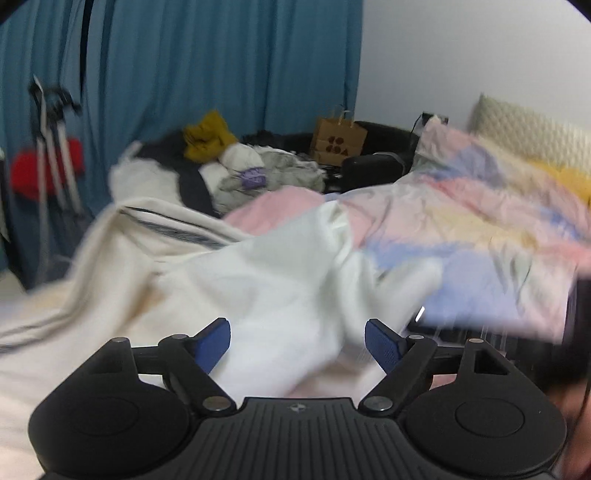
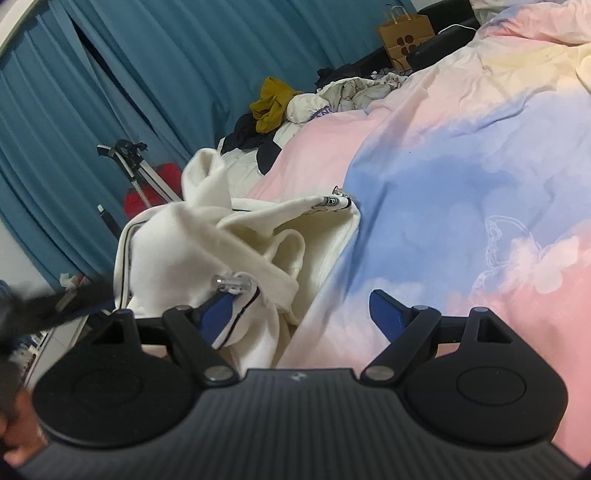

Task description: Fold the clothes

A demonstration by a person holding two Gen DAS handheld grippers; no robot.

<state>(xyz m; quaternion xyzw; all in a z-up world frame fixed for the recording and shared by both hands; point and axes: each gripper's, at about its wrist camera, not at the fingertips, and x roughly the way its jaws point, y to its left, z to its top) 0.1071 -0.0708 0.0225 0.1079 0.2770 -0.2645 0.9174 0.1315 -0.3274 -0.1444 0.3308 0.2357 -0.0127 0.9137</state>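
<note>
A cream-white hooded garment [image 2: 207,251] with a thin dark stripe lies crumpled on the pastel duvet [image 2: 461,166], its drawstring tip [image 2: 232,282] resting over my right gripper's left finger. My right gripper [image 2: 301,314] is open, its pads straddling the garment's edge and the duvet without pressing either. In the blurred left wrist view the same white garment [image 1: 280,273] spreads in front of my left gripper [image 1: 299,343], which is open, with cloth lying between the blue pads [image 1: 216,341] but not pinched.
A heap of other clothes, with a mustard piece [image 2: 271,105] on top, lies at the far end of the bed. A brown paper bag [image 2: 404,35] stands behind it. Blue curtains [image 2: 166,55], a tripod [image 2: 144,173] and a red object [image 2: 147,192] are at the left.
</note>
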